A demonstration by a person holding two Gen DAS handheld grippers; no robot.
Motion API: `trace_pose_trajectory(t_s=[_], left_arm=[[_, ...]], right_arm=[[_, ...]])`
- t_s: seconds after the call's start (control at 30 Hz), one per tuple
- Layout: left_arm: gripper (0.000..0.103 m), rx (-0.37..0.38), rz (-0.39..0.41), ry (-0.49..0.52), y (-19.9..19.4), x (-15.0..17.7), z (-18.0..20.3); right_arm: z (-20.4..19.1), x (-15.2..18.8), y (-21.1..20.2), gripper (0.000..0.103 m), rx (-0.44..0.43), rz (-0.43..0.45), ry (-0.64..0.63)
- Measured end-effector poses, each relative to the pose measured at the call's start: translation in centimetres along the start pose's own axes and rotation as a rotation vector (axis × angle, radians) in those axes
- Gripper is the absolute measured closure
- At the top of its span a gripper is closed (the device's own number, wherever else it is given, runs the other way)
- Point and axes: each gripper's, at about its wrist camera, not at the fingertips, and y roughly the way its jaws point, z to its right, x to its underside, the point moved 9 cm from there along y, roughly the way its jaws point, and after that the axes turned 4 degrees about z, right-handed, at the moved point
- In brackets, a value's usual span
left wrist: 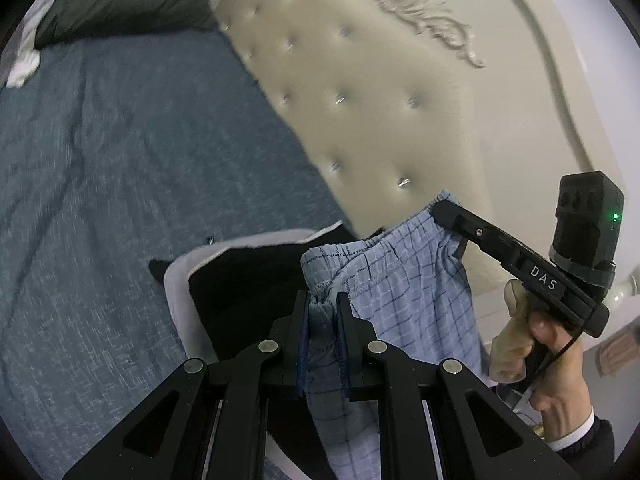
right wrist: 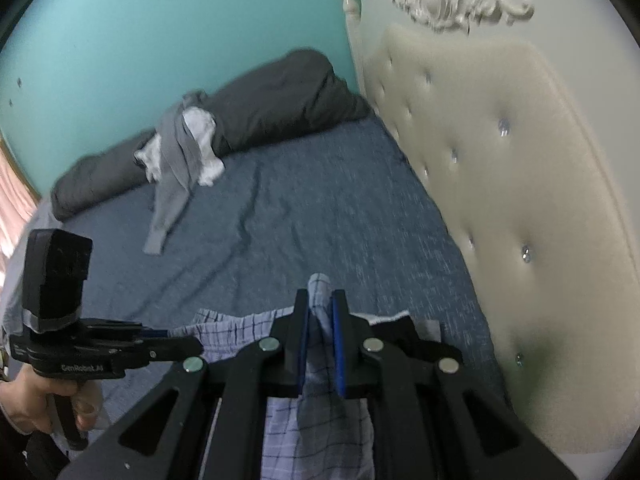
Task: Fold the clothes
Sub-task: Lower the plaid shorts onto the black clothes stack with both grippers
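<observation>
Left gripper (left wrist: 323,308): jaws closed on the gathered waistband of the checked shorts (left wrist: 404,280); cloth bunched between the blue pads, the rest hanging below the fingers.
Right gripper (right wrist: 320,312): jaws closed on another part of the same waistband, a fold of checked cloth sticking up between the fingertips.
Checked shorts: pale blue with dark lines, stretched between the two grippers and held above the bed; in the left wrist view the right gripper (left wrist: 440,208) pinches the far corner.
Black and white garment (left wrist: 240,276): lying on the bed just beyond and below the left fingers.
Bed sheet (right wrist: 320,208): blue, wrinkled, ahead of both sets of fingers.
Headboard (right wrist: 500,168): cream, buttoned, to the right of the right fingers.
Grey garment (right wrist: 172,184): well beyond the right fingers, draped against a dark pillow (right wrist: 276,96).
Hands: one hand (left wrist: 552,360) grips the right gripper's handle; another (right wrist: 36,400) grips the left's.
</observation>
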Motion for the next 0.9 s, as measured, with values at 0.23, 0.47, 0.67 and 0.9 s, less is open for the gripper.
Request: trace_pose_trajectory(t_s=[0.23,0.47,0.67,0.9], left_arm=[[0.065,0.01,-0.023,-0.038,1.1,0.8,-1.2],[0.052,0.022,0.076,-0.083,-1.8,-1.3,-1.9],[0.078,0.03,0.076,0.053,-2.2,-0.9,0.0],[0.088,0.021,0.042,0.1,-0.6,0.2,0.5]], right_arm=[[2.0,2.5,2.2,0.09,0.044,-0.108,0.064],[3.6,0.6,-1.0,0.062,0.104,-0.021,0.092],[1.9,-0.1,-3.3,0.083,-0.022,0.041,0.056],[0.3,2.8,-0.6,0.095,-0.02,-0.117,-0.03]])
